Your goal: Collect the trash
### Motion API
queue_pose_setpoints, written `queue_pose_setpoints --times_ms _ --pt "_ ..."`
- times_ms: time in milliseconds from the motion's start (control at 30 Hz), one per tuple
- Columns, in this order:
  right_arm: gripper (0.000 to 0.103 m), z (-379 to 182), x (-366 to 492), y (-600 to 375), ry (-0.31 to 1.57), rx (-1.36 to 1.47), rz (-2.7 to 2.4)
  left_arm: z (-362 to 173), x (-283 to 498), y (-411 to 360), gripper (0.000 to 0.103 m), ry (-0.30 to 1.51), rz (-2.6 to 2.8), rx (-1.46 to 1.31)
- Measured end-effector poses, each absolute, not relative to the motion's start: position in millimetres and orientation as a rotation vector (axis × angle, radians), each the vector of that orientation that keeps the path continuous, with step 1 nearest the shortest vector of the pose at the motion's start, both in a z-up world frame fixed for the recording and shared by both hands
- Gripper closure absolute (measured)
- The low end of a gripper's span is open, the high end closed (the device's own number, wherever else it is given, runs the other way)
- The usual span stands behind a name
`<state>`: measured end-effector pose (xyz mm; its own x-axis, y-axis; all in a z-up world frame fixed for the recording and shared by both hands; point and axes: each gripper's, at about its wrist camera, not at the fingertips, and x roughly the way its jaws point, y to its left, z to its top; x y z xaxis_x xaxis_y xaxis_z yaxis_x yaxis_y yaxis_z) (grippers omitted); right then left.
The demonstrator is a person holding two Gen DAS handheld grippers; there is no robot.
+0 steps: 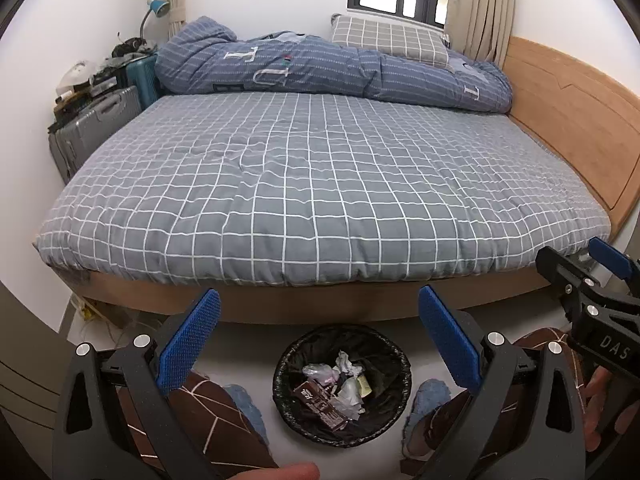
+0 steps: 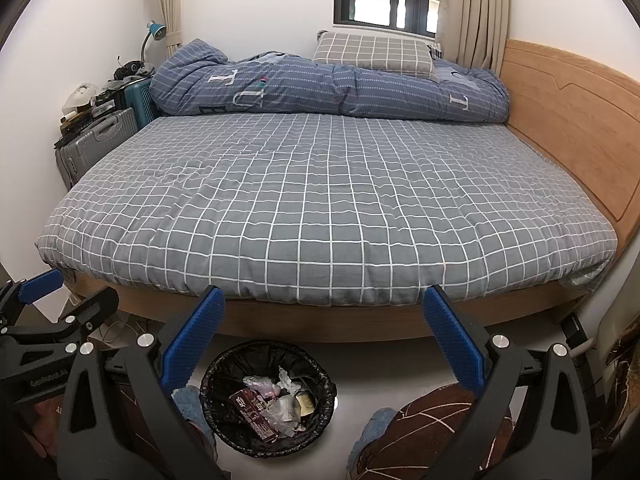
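The trash bin (image 1: 342, 386), lined in black and lying open at the top, is sitting on a bare strip of floor (image 2: 384, 368) just before the bed frame (image 1: 280, 304). The person's knees (image 1: 208, 412) and blue slippers (image 1: 430, 404) are crowding it on both sides. Wrappers and crumpled paper (image 2: 276, 400) are covering its bottom, leaving room above them. The left tool (image 1: 320, 340) and right tool (image 2: 322, 336) are hanging spread wide above the floor, near each other. The checked mattress cover (image 2: 320, 208) is lying broad and flat, with a rolled quilt (image 1: 320, 72) and pillow (image 2: 372, 56) blocking its far edge, a headboard (image 2: 568, 128) walling the right, and suitcases (image 1: 92, 128) standing left.
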<state>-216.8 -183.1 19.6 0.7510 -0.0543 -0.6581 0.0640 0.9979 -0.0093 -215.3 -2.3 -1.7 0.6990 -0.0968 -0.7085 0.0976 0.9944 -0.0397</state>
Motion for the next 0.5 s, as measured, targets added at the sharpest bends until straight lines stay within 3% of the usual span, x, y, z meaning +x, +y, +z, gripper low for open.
queue_pose_setpoints --times_ms 500 --pt "0.008 20.0 -216.5 -180.3 0.72 0.016 -0.064 1.8 -215.4 -3.2 0.006 0.795 -0.141 0.0"
